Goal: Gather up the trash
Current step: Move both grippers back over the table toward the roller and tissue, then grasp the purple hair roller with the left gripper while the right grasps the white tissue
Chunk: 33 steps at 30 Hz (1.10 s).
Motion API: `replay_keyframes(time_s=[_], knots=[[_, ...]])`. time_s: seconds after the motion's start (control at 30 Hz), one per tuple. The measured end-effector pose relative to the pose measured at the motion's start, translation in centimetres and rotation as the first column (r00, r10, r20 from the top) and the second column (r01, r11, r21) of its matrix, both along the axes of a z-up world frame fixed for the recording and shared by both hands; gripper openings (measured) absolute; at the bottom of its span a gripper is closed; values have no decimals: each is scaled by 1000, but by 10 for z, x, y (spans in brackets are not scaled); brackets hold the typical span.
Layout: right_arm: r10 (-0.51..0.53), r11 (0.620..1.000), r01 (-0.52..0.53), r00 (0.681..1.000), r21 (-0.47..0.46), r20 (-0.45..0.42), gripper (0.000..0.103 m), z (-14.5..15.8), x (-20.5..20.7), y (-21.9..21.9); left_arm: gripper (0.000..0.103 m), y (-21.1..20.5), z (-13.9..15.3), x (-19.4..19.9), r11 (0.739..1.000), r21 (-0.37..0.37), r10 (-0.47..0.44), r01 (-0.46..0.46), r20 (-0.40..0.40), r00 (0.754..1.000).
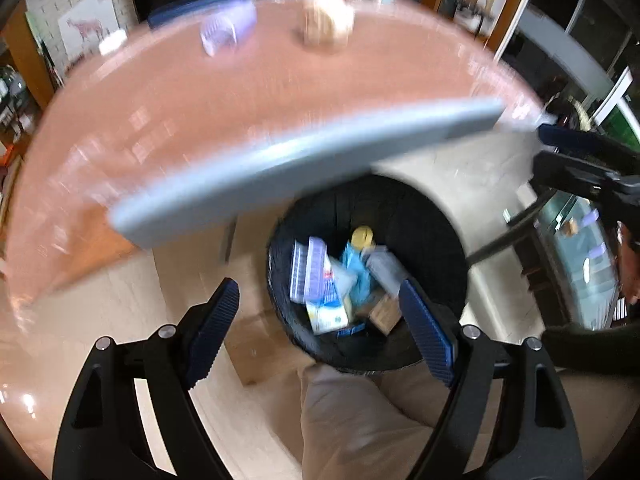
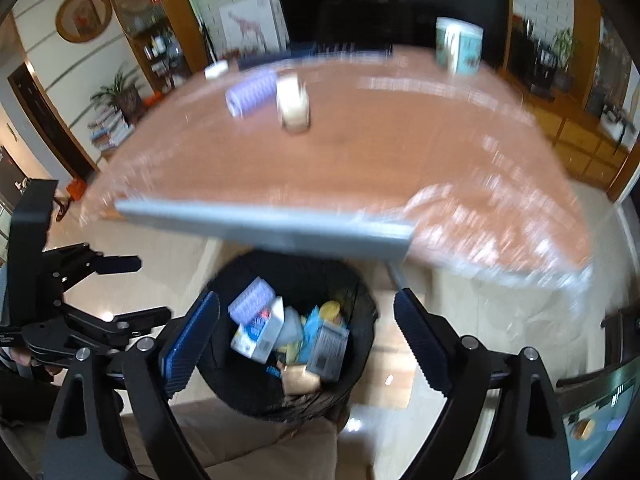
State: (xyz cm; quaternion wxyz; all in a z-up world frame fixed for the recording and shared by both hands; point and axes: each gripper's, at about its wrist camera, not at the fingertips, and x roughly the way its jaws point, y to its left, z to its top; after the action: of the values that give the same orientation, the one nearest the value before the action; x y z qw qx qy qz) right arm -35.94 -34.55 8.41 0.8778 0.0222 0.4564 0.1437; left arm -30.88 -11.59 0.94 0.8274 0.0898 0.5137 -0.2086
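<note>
Living room with pale tiled floor (image 2: 404, 360), blurred by motion in both wrist views. Reddish-brown table (image 1: 240, 92) fills the ground beyond both sets of jaws, its grey edge strip (image 2: 264, 228) crossing just past the fingertips. Black trash bin (image 2: 356, 364) stands on the floor below that edge, seen between the jaws in each view; the table edge cuts off its far rim.

Left gripper (image 1: 320, 328): jaws stand well apart, nothing between the pads, bin interior showing through the gap. Right gripper (image 2: 306, 344): jaws wide apart, likewise empty, above the bin mouth. Right gripper also shows at the right edge of the left view, partly cut off.

Trash (image 2: 288, 336) lies heaped in the bin: purple-and-white box, white carton, blue wrapper, yellow cap-like item, brown cardboard piece. Printing on all of it too smeared to read.

On the table, far beyond the jaws: purple ribbed roll (image 2: 250, 94) lying on its side, pale cup-like item (image 2: 294, 104) just beside it, identity unclear from blur. Teal-and-white container (image 2: 458, 46) at the far table edge, label illegible. Giraffe picture (image 2: 250, 26) on the wall behind. Beige cushion (image 1: 352, 420) under the jaws, cut off by the frame.
</note>
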Motion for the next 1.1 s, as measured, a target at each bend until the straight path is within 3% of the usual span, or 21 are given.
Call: replay_keyframes(time_s=[0.03,0.1,0.2,0.37,0.6,0.87,1.1], knots=[[-8,1000,8,999,-3,42,94,11,0,-2,83,2,10,0,1000,-8,-3,4,31,1000],[-38,999,36,989,16,144,99,33,4,-5,98,5,40,3,1000,-17,-2,4,134,991],[-89,996,83,971,37,221,99,48,23,-7,101,9,69,19,1000,-19,21,-16,260,965],[-86,996,81,985,40,152,99,45,72,3,101,12,84,72,999,-14,53,-51,305,951],[-2,1000,4,996,-23,86,99,20,123,40,101,16,71,154,996,-27,89,-86,200,976],[30,999,-29,999,-29,27,97,-1,166,69,101,12,51,209,996,-49,78,-73,103,992],[36,997,-36,999,-62,-7,80,-20,183,84,101,-2,27,238,999,-10,49,-48,55,997]])
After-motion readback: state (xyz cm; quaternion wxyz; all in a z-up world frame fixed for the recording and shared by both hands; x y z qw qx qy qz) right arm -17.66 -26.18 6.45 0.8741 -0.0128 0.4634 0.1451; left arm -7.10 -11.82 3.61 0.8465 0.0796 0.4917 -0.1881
